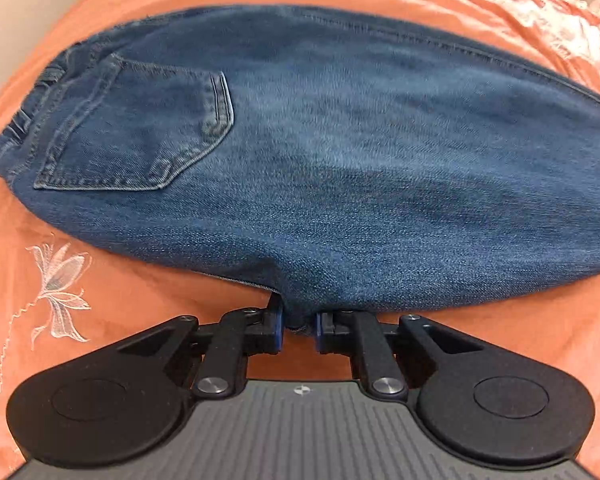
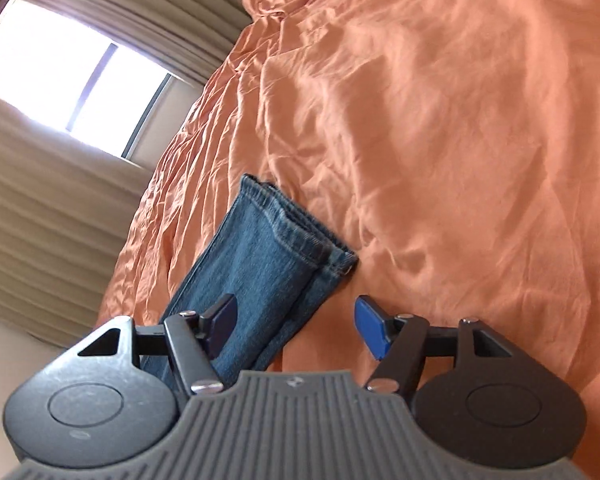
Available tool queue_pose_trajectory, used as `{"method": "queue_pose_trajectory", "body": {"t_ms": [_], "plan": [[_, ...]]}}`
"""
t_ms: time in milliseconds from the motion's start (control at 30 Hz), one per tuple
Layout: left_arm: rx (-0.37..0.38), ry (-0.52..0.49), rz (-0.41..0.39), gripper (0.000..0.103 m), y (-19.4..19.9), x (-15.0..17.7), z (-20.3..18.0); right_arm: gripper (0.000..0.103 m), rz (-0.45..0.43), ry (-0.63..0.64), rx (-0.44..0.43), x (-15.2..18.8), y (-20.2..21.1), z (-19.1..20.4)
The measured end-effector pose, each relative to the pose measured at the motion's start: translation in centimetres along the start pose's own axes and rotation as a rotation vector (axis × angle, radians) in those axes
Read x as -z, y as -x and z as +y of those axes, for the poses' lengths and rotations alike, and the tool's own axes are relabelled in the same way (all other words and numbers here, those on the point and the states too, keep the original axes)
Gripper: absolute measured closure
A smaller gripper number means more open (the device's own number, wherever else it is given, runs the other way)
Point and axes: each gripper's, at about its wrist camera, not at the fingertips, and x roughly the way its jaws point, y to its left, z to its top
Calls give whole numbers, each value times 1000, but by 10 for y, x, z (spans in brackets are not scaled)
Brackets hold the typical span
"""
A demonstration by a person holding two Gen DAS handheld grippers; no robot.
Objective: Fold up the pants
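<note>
On the orange bedspread (image 1: pixel 140 308), the left gripper (image 1: pixel 299 326) seemingly pinches the jeans' (image 1: pixel 320 152) near edge; the right gripper (image 2: pixel 296 328) gapes wide over the leg ends.

Black tongs (image 1: pixel 299 330), blue pads (image 2: pixel 370 330)

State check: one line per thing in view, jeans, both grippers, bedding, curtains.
jeans: folded lengthwise, legs stacked, flat on the bed, back pocket up
left gripper: shut on the jeans' near edge
right gripper: open, holding nothing, above the leg end
hems: stacked, slightly offset
bedspread: orange, wrinkled
curtains: parted
</note>
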Motion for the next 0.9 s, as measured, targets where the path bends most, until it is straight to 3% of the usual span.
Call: {"method": "queue_pose_trajectory", "body": {"t_ms": [233,300,367,433,500,633,800,900], "plan": [[13,-23,75,87,-6,-9,3,61,-8,-156,-71,-4,-34,-22],[8,-34,81,87,-5,-9,2,91,-21,-168,-74,-5,-36,-24],[15,-31,77,87,-3,-9,3,99,-58,-138,-94,-7,-28,-20],[20,-31,78,87,-2,-8,4,102,-102,-50,-118,-9,-13,-2],[18,-48,82,87,-2,-9,3,103,-123,45,-71,-12,-6,16],[-5,-98,98,86,-4,-14,-7,103,-58,0,21,-17,-27,5],[-46,-188,173,82,13,-15,-11,103,-56,35,55,-14,-33,2],[-65,-257,136,82,34,-8,-13,103,-50,61,63,-15,-33,4]]}}
